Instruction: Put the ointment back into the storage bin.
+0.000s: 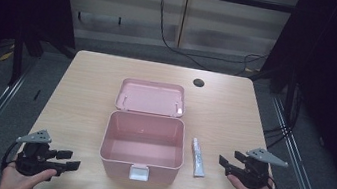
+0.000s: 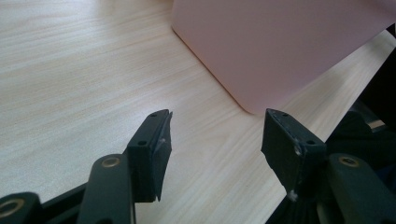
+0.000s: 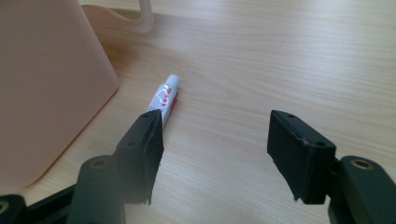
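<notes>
With both grippers' jaws apart, we probably should square the right gripper (image 1: 229, 165) across the ointment tube (image 1: 198, 157) at nine o'clock of it.

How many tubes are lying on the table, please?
1. The tube lies on the table, right of the open pink box, near the right gripper. The box looks empty.

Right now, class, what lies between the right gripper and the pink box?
The white tube lies on the table between the right gripper and the pink box, seen in the high view.
</notes>
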`<state>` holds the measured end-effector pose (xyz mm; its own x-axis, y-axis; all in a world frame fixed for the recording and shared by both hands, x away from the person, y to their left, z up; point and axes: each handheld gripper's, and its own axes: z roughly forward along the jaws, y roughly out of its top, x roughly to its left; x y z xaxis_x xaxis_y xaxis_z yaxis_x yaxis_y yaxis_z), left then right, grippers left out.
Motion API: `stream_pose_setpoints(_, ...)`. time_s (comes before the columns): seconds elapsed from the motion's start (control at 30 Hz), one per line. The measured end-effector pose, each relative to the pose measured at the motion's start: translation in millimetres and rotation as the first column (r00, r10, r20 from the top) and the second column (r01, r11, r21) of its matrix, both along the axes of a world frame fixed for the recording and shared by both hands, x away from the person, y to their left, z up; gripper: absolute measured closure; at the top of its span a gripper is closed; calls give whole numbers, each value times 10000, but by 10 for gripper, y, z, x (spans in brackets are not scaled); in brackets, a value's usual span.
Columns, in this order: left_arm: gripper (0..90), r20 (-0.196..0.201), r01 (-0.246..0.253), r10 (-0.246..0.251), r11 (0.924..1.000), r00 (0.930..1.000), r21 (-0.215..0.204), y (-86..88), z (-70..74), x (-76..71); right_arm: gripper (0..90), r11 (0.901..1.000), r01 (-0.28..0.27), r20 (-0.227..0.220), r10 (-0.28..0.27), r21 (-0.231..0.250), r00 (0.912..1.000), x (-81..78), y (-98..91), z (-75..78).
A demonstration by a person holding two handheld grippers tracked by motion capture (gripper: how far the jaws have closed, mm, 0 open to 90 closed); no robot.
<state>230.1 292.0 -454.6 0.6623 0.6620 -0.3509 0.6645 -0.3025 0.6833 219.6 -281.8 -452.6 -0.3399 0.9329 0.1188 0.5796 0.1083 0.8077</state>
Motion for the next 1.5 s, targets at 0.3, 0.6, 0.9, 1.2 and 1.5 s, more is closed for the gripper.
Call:
stream_pose_setpoints(0.3,396,-29,-29,30,9998,10000,181,-16,4,-8,376,9992,82,-373,-67,391,9993,-6,-43,13)
stream_pose_setpoints(0.6,368,-245,-82,86,9998,9997,169,3,-11,12,473,9980,-378,-600,408,504,9974,52,19,85)
stream_pose_setpoints(0.9,359,-269,-32,36,9999,9996,138,0,3,9,545,9968,-785,-1199,793,114,9896,98,94,213)
stream_pose_setpoints(1.2,347,-356,-79,83,9999,9993,115,25,-7,34,596,9910,-1330,-2293,1263,-137,9651,197,157,284)
stream_pose_setpoints(1.5,338,-491,-81,76,9999,9988,-112,34,-3,37,606,9795,-2004,-3558,1944,203,9141,370,382,299)
